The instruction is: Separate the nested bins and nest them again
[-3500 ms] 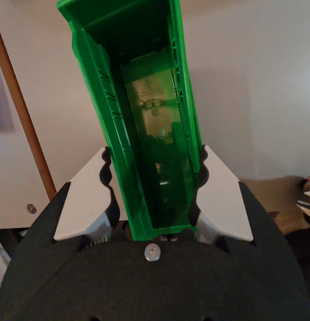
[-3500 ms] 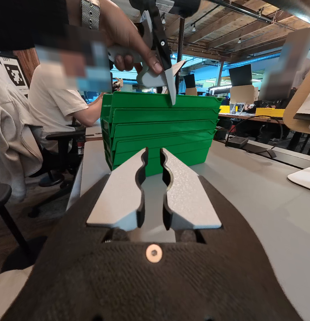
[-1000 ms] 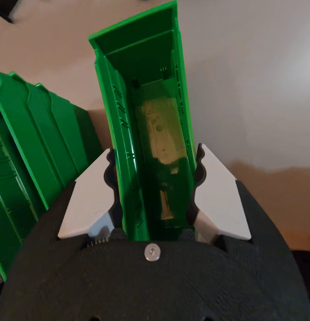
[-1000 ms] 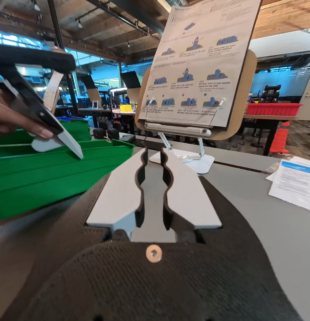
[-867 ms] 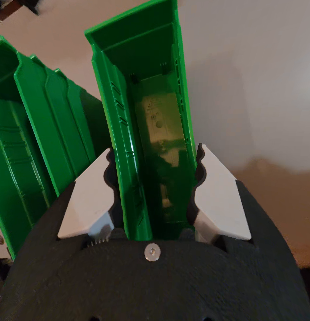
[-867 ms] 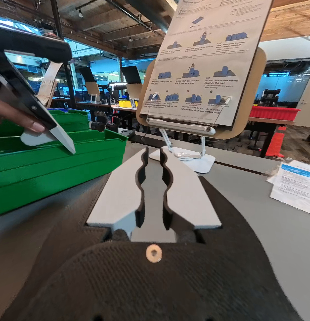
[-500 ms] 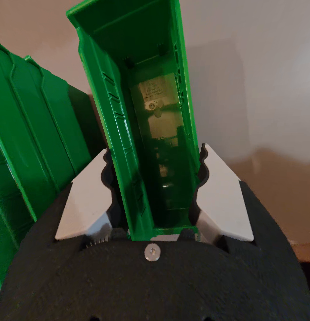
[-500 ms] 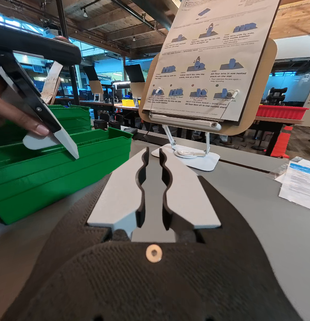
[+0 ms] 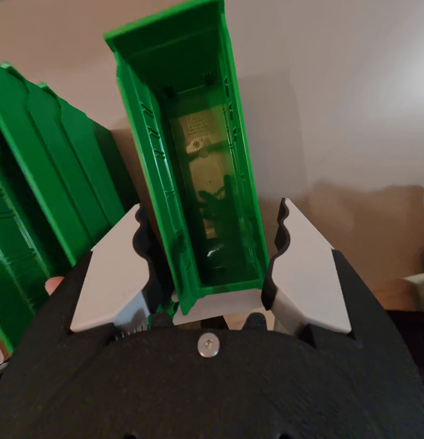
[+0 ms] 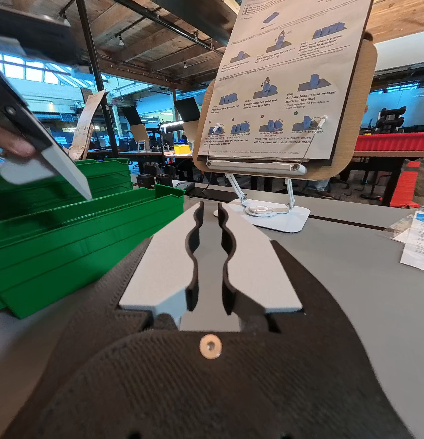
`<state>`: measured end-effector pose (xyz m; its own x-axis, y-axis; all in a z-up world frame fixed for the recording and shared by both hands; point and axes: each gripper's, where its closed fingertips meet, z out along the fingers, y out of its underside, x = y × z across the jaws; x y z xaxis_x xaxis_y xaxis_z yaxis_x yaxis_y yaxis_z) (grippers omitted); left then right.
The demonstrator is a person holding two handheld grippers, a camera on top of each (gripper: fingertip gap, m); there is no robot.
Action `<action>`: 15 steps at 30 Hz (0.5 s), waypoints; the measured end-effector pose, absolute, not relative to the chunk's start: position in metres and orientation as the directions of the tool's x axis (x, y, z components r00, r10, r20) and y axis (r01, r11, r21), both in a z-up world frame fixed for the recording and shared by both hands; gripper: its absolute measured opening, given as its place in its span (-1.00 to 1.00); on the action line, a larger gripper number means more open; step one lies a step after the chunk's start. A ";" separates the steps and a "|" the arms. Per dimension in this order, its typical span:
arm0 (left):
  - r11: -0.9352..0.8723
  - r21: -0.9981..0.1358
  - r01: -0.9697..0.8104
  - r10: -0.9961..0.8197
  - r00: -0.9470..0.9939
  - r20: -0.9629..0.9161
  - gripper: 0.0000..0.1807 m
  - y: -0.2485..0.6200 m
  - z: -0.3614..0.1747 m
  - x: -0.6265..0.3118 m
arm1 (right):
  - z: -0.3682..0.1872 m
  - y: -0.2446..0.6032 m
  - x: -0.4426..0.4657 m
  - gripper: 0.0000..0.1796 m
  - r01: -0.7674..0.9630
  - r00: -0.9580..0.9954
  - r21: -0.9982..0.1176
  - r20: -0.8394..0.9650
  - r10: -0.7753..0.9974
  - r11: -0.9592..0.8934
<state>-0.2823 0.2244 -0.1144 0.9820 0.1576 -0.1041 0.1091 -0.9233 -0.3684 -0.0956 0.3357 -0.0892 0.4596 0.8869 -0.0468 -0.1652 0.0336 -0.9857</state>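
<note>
A single green bin [image 9: 206, 166] stands on the grey table between the fingers of my left gripper [image 9: 211, 204]. The jaws stand wider than the bin, with a gap showing on the left side and the bin's near end in front of the palm. The stack of nested green bins [image 9: 39, 190] stands just left of it. In the right wrist view the single bin [image 10: 87, 237] lies in front of the stack [image 10: 106, 171], with a left gripper finger [image 10: 70, 175] at its rim. My right gripper [image 10: 210, 203] hovers low over the table, empty, its jaws almost together.
A document stand holding an instruction sheet [image 10: 277, 95] stands on a white base [image 10: 265, 213] at the back of the grey table [image 10: 348, 273]. Loose papers [image 10: 417, 244] lie at the right. A person's fingertip [image 9: 54, 285] shows beside the left gripper.
My left gripper carried the bin off the stack and down beside it, and its jaws have now spread off the bin. My right gripper swung right and stayed closed.
</note>
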 end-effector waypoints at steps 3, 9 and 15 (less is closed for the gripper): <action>-0.901 -0.425 0.089 0.167 0.975 -0.150 0.31 0.217 -0.076 -0.302 | -0.089 0.336 -0.094 -0.88 -0.182 0.451 -0.983 -0.069 0.890 0.016; -0.882 -0.439 0.172 0.329 0.891 -0.314 0.39 0.176 -0.036 -0.397 | -0.090 0.334 -0.096 -0.88 -0.179 0.444 -0.984 -0.071 0.893 0.011; -0.898 -0.319 0.304 0.370 0.913 -0.170 0.51 0.145 -0.083 -0.417 | -0.090 0.334 -0.096 -0.88 -0.194 0.431 -0.981 -0.092 0.898 -0.007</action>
